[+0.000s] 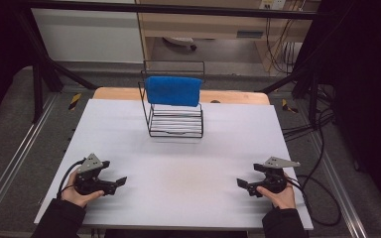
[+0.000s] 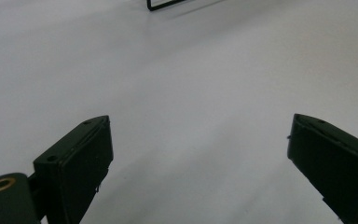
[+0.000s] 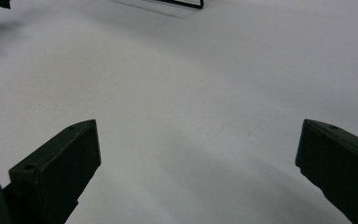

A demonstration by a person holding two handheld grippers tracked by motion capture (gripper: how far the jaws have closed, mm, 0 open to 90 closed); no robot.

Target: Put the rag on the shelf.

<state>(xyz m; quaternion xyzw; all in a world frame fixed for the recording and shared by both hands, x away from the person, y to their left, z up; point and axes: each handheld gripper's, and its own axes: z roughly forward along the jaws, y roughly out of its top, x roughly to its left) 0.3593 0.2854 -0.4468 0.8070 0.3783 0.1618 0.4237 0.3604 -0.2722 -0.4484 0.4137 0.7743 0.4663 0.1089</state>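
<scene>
Left gripper [image 1: 120, 182] jaws wide, empty, right gripper [image 1: 241, 184] apparently likewise

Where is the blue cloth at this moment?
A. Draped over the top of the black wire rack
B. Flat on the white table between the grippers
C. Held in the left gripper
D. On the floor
A: the blue cloth hangs over the top rail of the black wire rack, far from both open grippers.

The high view looks forward and down from above the person's side, taking in the whole white table [image 1: 178, 144]. Each gripper view sits low and close to the tabletop, facing toward 12 o'clock; both catch the base of the wire rack [image 2: 165, 4] [image 3: 179, 3] at their top edges.
</scene>
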